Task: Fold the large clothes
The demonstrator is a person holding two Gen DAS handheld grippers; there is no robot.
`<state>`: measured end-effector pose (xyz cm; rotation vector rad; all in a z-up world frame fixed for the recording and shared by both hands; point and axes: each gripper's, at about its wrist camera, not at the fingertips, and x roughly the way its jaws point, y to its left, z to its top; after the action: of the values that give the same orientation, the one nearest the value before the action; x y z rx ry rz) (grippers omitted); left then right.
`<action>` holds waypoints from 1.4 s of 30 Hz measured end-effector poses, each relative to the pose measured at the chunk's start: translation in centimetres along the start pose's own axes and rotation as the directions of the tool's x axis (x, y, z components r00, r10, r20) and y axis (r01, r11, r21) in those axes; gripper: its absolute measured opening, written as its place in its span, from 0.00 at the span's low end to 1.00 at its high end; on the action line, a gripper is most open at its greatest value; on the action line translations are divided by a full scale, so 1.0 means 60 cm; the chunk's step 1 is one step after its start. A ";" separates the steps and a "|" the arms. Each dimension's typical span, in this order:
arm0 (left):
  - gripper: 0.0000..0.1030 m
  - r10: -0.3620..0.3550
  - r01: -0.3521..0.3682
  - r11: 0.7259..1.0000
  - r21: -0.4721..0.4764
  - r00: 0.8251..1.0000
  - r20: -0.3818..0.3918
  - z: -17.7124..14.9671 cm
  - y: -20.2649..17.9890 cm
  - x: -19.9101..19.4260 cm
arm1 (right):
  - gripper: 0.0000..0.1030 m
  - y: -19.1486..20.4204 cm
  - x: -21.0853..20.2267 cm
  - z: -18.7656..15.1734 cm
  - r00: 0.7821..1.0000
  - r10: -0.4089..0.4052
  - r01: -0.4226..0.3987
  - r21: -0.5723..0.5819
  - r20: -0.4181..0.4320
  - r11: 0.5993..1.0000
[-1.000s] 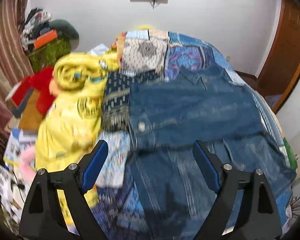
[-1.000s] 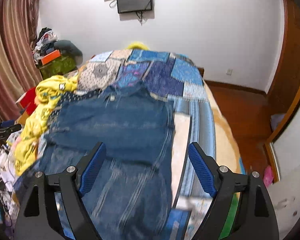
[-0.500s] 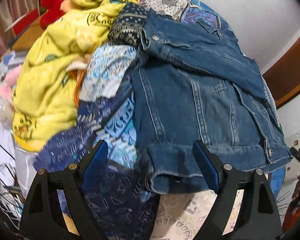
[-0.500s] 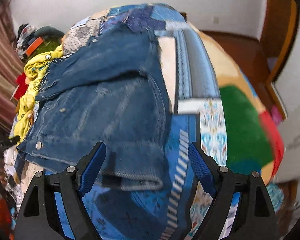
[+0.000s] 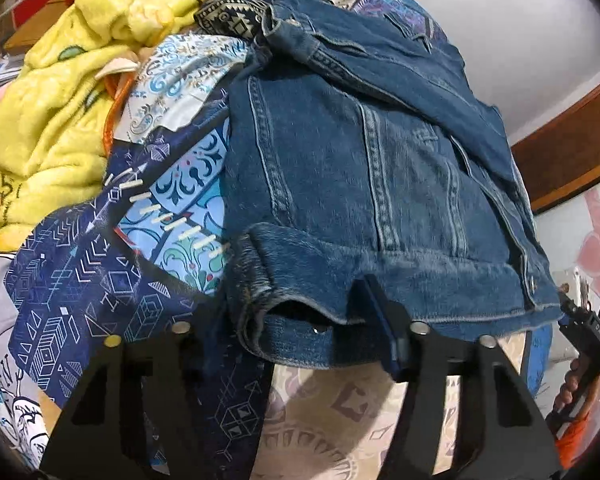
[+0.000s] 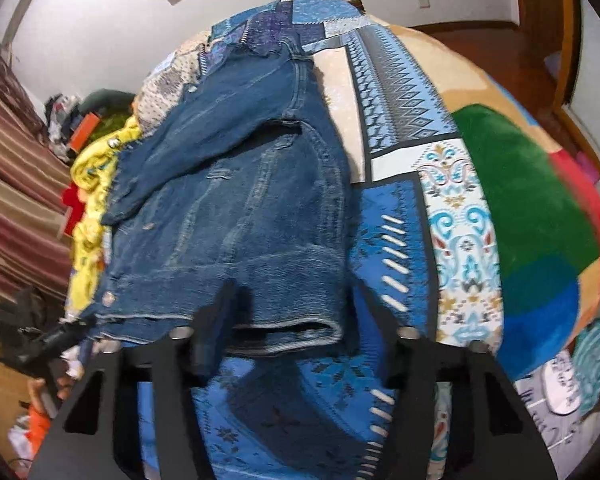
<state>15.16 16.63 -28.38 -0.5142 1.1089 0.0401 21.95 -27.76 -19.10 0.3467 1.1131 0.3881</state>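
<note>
- denim jacket is lying on the patchwork bedspread, filling way more of both views than a second ago
- left gripper is now straddling one hem corner, spread wide
- right gripper is doing likewise at the other, not pinching yet

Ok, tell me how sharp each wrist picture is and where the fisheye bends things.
Left wrist view: denim jacket seams crisp, the hem by the left tongs slightly soft; the bed bulges, corners black. Right wrist view: softer all over, with motion smear on the jacket hem and the right tongs; the bedspread curves strongly.
</note>
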 end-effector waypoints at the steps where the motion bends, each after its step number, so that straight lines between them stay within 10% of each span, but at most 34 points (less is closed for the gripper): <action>1: 0.41 0.007 -0.007 1.000 0.006 1.000 0.006 0.000 -0.002 -0.001 | 0.37 -0.001 -0.001 -0.001 1.000 -0.004 0.004 0.012 0.011 1.000; 6: 0.20 0.000 0.000 1.000 0.010 0.998 0.055 0.011 -0.006 -0.023 | 0.13 0.004 -0.013 -0.005 0.998 0.007 -0.009 0.024 0.069 1.000; 16: 0.11 -0.005 -0.014 0.996 0.090 0.978 0.209 0.063 -0.057 -0.092 | 0.10 0.060 -0.029 0.063 0.987 0.068 -0.049 -0.128 0.148 0.991; 29: 0.11 -0.131 0.086 0.988 0.131 0.912 0.389 0.286 -0.113 -0.139 | 0.09 0.170 -0.017 0.242 0.938 0.070 0.040 -0.305 0.340 0.951; 42: 0.11 -0.035 0.033 0.999 0.013 0.961 0.275 0.520 -0.091 0.059 | 0.09 0.185 0.201 0.421 0.945 -0.099 0.184 -0.258 0.311 0.949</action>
<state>44.64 24.00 -18.72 -0.5034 0.8270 0.0749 48.26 -14.24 -13.48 0.0639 0.7705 0.3485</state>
